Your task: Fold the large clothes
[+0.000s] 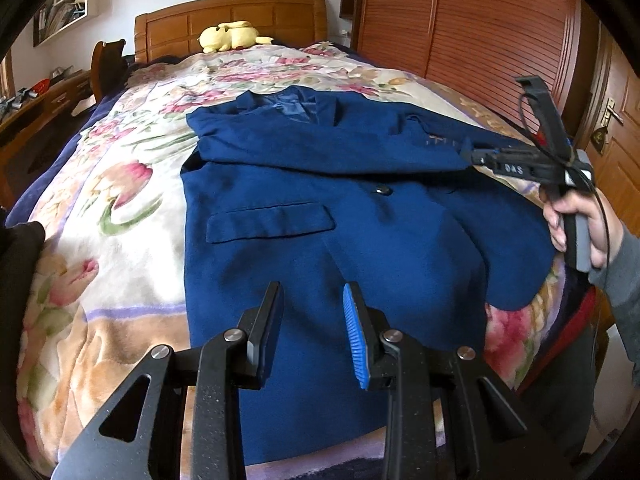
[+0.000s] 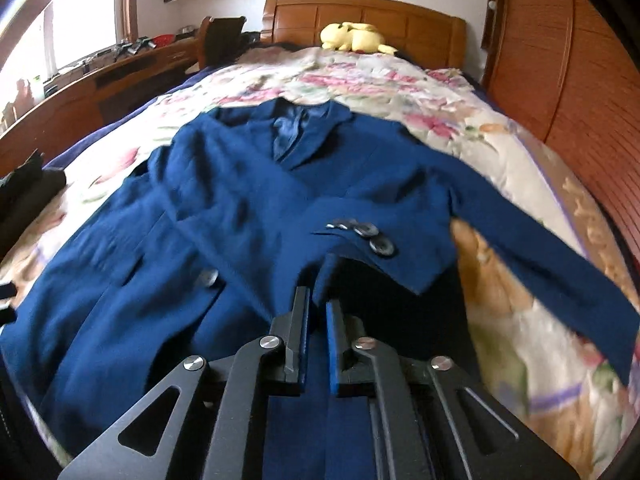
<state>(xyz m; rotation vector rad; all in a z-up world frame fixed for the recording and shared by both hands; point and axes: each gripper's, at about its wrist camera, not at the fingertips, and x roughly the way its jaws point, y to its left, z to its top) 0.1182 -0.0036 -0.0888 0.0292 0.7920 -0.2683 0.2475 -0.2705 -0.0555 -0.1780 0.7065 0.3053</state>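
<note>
Left tongs (image 1: 312,292): jaws apart, nothing btwn them, hovering over the lower front of the jacket (image 1: 320,208). Waiting its turn, I'd say.
Right tongs (image 2: 318,300): pinched together on the sleeve cuff (image 2: 400,268), cloth btwn the pads. Cuff is lifted, dark shadow under it.
Why that grip: prob. carrying the sleeve in across the chest. Hold the cuff edge and the whole sleeve follows.
Hand (image 1: 580,224): wrapped round the right tongs' handle, at the jacket's right edge.
Cuff buttons (image 2: 376,240): a short row right by the grip, facing up.
Jacket: flat, front up, on the floral blanket (image 1: 120,184) at the near end of the bed, collar toward the headboard (image 1: 240,16). Spread flat so folds land clean.
Pocket flap (image 1: 270,222) & front button (image 1: 382,190): both showing, so the body isn't folded yet.
Other sleeve (image 2: 560,264): stretched out sideways over the blanket. Likely next.
Writing: white letters on the right tongs' body, read "DAS" or sim. (image 1: 514,168). Faint mark on the jacket chest, too blurred to read.
Far end: yellow plush (image 1: 230,36) by the headboard, slatted wardrobe (image 1: 460,20) to the right.
</note>
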